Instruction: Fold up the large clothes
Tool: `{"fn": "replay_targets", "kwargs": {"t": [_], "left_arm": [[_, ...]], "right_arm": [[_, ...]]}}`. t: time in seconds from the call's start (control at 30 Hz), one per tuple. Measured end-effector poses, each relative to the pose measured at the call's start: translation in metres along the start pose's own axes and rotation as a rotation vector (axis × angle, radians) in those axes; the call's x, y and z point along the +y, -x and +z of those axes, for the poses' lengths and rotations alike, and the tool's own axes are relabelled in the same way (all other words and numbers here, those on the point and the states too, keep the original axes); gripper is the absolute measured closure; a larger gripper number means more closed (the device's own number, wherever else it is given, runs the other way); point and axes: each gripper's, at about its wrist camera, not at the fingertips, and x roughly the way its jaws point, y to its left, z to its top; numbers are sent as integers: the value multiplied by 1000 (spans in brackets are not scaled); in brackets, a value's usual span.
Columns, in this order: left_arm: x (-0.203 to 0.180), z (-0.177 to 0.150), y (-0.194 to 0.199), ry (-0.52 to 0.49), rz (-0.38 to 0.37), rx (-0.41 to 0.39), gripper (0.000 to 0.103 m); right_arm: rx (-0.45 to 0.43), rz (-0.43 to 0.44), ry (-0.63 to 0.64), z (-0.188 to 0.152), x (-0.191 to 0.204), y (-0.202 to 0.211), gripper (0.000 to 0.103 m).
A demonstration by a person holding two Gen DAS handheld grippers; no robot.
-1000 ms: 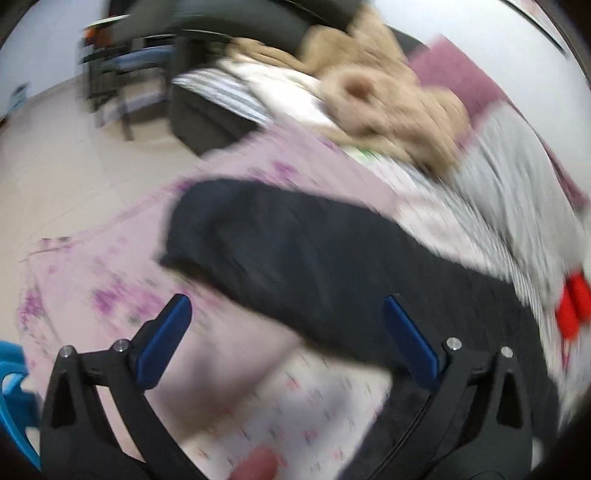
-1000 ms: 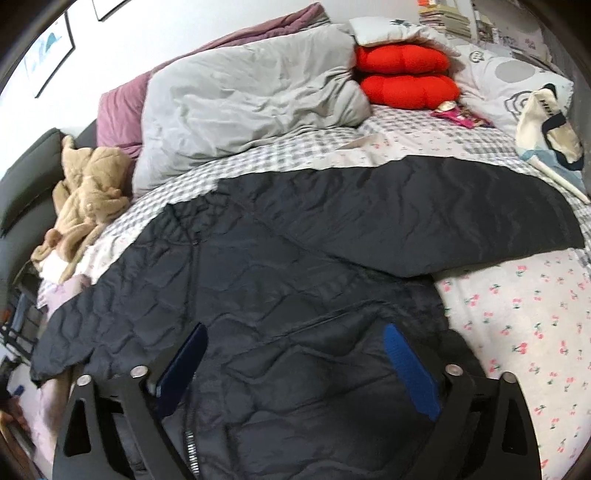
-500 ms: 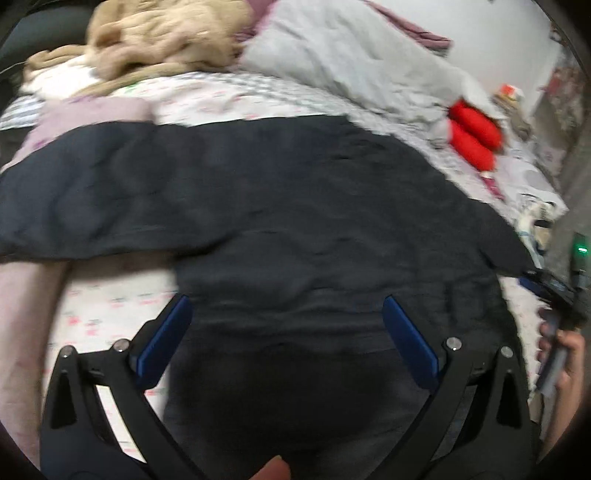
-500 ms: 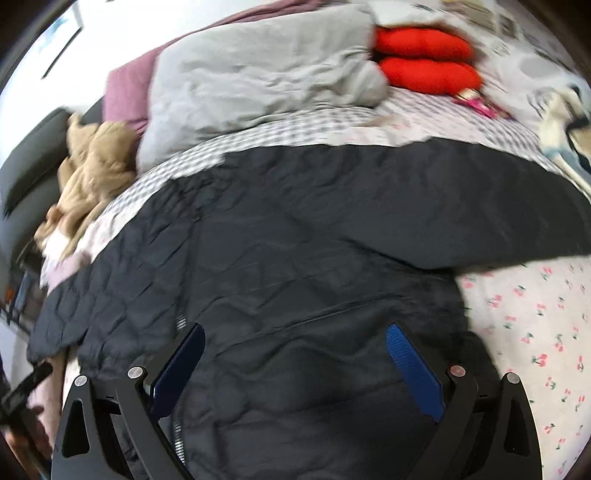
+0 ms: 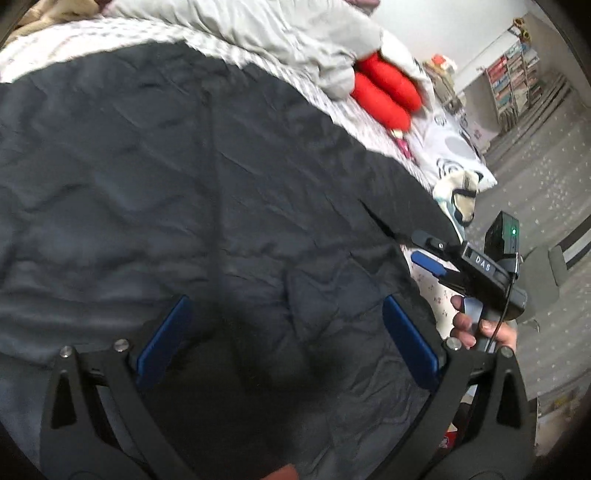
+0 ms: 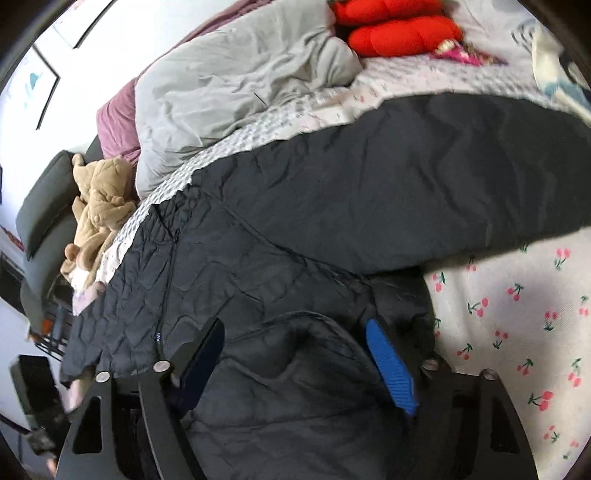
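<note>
A large black quilted jacket point(image 5: 184, 192) lies spread flat on the bed, one sleeve point(image 6: 461, 177) stretched out to the right. It fills most of the right wrist view point(image 6: 277, 266) too. My left gripper point(image 5: 284, 332) is open and empty just above the jacket's lower part. My right gripper point(image 6: 295, 354) is open, its jaws standing either side of a raised fold near the jacket's hem. The right gripper also shows in the left wrist view point(image 5: 428, 251), at the jacket's right edge.
A grey duvet point(image 6: 236, 85) and red cushions point(image 6: 399, 33) lie at the back of the bed. A tan plush toy point(image 6: 99, 199) sits at the left by a dark sofa point(image 6: 40, 214). The cherry-print sheet point(image 6: 517, 314) is bare at the right. A bookshelf point(image 5: 513, 81) stands far right.
My left gripper has swung right, from the jacket's left sleeve and the floor to over its body. My right gripper has moved closer and lower onto the hem, rolled a little.
</note>
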Motion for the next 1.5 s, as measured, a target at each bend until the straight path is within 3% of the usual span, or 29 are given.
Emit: {"fn": "replay_targets", "kwargs": {"t": [0.2,0.37,0.43,0.57,0.67,0.77,0.9,0.93,0.97,1.03,1.07,1.13,1.23,1.3,1.4,1.5], "left_arm": [[-10,-6,-38,-43,-8,30,9],[-6,-6,-47,-45,-43,28,23],[-2,-6,-49,-42,-72,31,32],[5,-3,-53,-9,-148,43,66],[5,-4,-54,4,-200,59,97],[-9,-9,-45,-70,-247,66,99],[-34,-27,-26,-222,-280,108,99],[-40,-33,-23,-263,-277,125,99],[-44,-37,-21,-295,-271,140,99],[-53,-53,-17,-397,-229,189,99],[-55,-57,-18,-424,-210,208,98],[-57,-71,-18,-496,-140,265,93],[-55,-80,-15,-507,-108,332,67],[-53,-80,-6,-491,-102,319,46],[-50,-75,14,-454,-85,260,30],[-42,-67,34,-398,-51,205,24]], "right_arm": [[24,0,7,-2,-17,-14,27],[44,35,0,-3,-26,-24,45],[45,68,-4,-4,-26,-25,64],[44,125,-5,-4,-25,-22,90],[38,141,25,-6,-19,-11,93],[27,148,50,-8,-16,5,93],[1,132,46,-12,-18,38,89],[-9,123,34,-13,-19,49,77],[-14,122,28,-13,-18,53,72],[-45,115,23,-17,-14,72,35],[-65,111,26,-18,-12,78,29],[-111,101,49,-21,-1,95,28],[-112,50,110,-26,19,95,28],[-70,8,159,-34,30,81,28],[47,-80,242,-55,44,43,28],[190,-207,336,-84,40,5,28]]}}
